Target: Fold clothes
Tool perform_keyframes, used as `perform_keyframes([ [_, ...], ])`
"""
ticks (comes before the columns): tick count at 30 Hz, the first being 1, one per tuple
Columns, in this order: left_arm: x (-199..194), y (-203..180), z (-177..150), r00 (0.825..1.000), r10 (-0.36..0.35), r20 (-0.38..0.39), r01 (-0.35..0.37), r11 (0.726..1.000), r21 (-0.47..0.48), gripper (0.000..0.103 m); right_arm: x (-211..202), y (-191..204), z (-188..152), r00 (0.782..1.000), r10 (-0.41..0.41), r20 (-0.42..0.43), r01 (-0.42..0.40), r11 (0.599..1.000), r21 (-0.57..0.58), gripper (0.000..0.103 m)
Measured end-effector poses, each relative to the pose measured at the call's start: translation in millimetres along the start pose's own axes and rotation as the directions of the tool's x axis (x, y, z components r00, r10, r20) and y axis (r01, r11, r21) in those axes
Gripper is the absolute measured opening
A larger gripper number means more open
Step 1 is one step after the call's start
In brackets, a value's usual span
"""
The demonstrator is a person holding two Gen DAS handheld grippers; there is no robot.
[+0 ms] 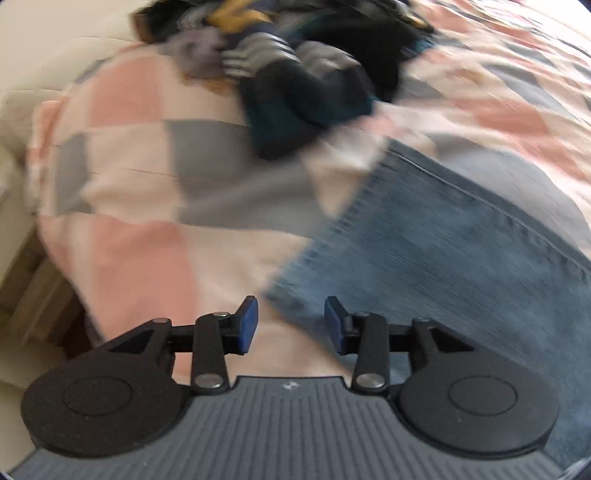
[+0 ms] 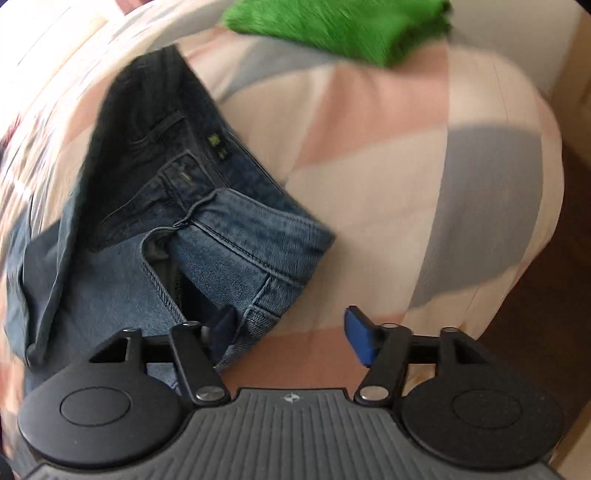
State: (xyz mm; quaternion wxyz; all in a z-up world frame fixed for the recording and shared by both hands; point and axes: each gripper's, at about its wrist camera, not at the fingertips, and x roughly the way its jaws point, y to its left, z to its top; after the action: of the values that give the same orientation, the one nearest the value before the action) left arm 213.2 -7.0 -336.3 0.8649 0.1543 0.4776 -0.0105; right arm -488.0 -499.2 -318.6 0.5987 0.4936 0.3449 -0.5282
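The jeans [image 2: 155,221] lie spread on a bed covered by a quilt [image 2: 388,177] patterned in pink, grey and cream patches. In the right wrist view the waistband end, with its pockets and fly, lies partly folded over itself near the quilt's front edge, and a green cloth [image 2: 340,26] sits at the far edge, well apart from the jeans. The right gripper [image 2: 291,332] is spread wide with nothing between its blue pads; its left pad overlaps the waistband hem. In the blurred left wrist view the left gripper [image 1: 291,325] also stands wide apart and empty, just beside the hem of a jeans leg [image 1: 443,236]. A pile of dark clothes [image 1: 295,74] lies at the quilt's far edge.
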Motion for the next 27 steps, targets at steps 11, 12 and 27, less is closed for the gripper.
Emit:
perform_keyframes([
  [11,-66.9,-126.8,69.3,0.891,-0.453,-0.014,0.451,0.884,0.126,0.043,-38.4,88.7,17.9,0.982,0.164,0.094,-0.139,0.963,-0.232,0.072],
  [12,-65.3,-155.5,78.2,0.857,-0.514,-0.037,0.514,0.846,0.144,0.044,-28.8,102.1,19.3,0.973,0.219,0.071,-0.199,0.956,-0.216,0.072],
  [27,21.2,-512.0,234.1,0.568,-0.798,-0.203,0.819,0.521,0.242,0.070,24.1,147.2,-10.6,0.968,0.237,0.086,-0.250,0.945,0.212,0.072],
])
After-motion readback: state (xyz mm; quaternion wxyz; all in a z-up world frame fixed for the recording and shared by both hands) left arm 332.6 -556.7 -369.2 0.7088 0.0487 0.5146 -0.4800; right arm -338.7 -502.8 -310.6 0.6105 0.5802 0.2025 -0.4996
